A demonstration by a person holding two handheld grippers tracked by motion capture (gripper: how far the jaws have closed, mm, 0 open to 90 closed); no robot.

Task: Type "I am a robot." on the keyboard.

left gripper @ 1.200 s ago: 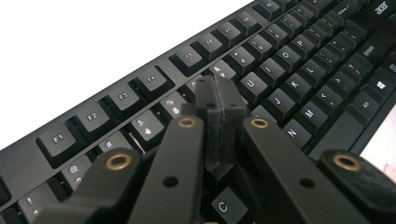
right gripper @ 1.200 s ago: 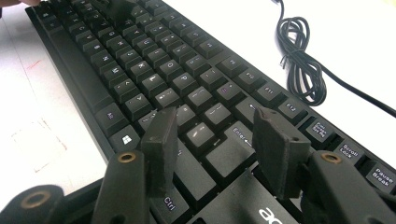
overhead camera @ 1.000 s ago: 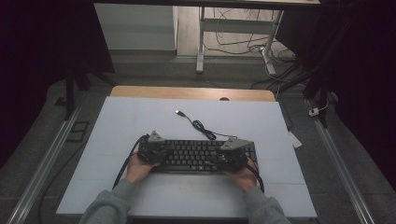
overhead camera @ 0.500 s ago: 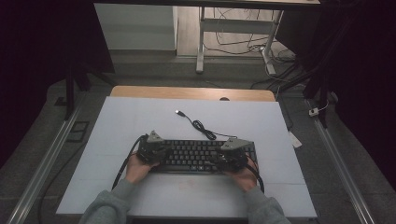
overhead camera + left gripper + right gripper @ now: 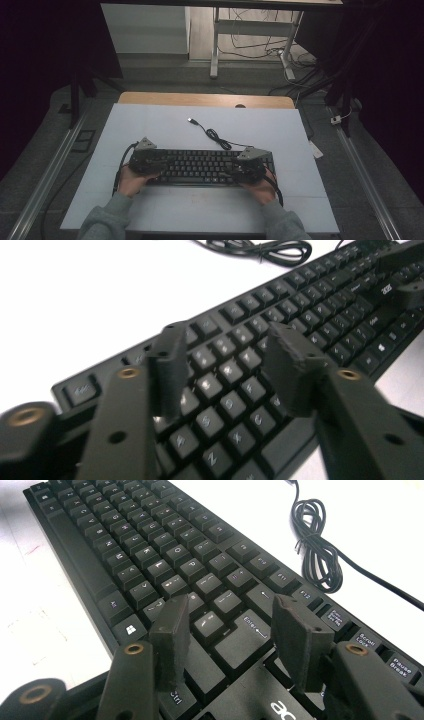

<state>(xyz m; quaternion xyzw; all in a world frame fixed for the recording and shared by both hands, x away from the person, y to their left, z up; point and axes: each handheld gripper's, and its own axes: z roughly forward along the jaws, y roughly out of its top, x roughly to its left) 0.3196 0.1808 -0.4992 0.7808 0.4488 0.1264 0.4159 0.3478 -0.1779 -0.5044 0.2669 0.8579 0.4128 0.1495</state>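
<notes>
A black keyboard (image 5: 205, 166) lies near the front edge of the white worktop (image 5: 150, 125), its coiled cable (image 5: 216, 136) trailing toward the back edge. The left gripper (image 5: 227, 367) hovers over the keyboard's left end, jaws apart and empty. The right gripper (image 5: 227, 640) hangs over its right end, jaws likewise spread.

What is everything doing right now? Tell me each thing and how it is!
Keyboard: lying flat on the table, keys up.
Cable: loose on the table, partly bundled, plug unplugged.
Left gripper: open, jaws above the keys at the keyboard's left end.
Right gripper: open, jaws above the keys near Enter.
Table: white top, keyboard resting on it.
</notes>
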